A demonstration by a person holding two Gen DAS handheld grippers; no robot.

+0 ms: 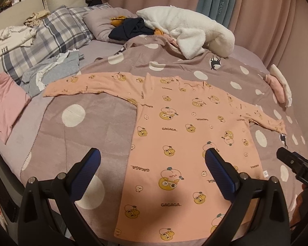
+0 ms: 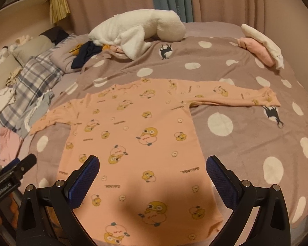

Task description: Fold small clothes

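Note:
A small peach long-sleeved top (image 1: 186, 135) (image 2: 133, 143) printed with yellow cartoon figures lies flat on the bed, both sleeves spread out sideways, hem nearest me. My left gripper (image 1: 153, 160) hovers open above the hem's left part, nothing between its blue-padded fingers (image 1: 92, 164). My right gripper (image 2: 153, 164) hangs open over the hem's right part, also empty. The right gripper's body (image 1: 295, 164) shows at the right edge of the left wrist view, and the left gripper's body (image 2: 12, 172) shows at the left edge of the right wrist view.
The bed carries a mauve blanket with white dots (image 1: 88, 110) (image 2: 246, 123). A white fleece garment (image 1: 191, 30) (image 2: 137, 28) and a dark cloth (image 1: 131, 28) lie at the far side. Plaid pillows (image 1: 45, 39), grey and pink clothes (image 1: 6, 102) sit left; a folded pink-and-white pile (image 2: 260, 45) sits far right.

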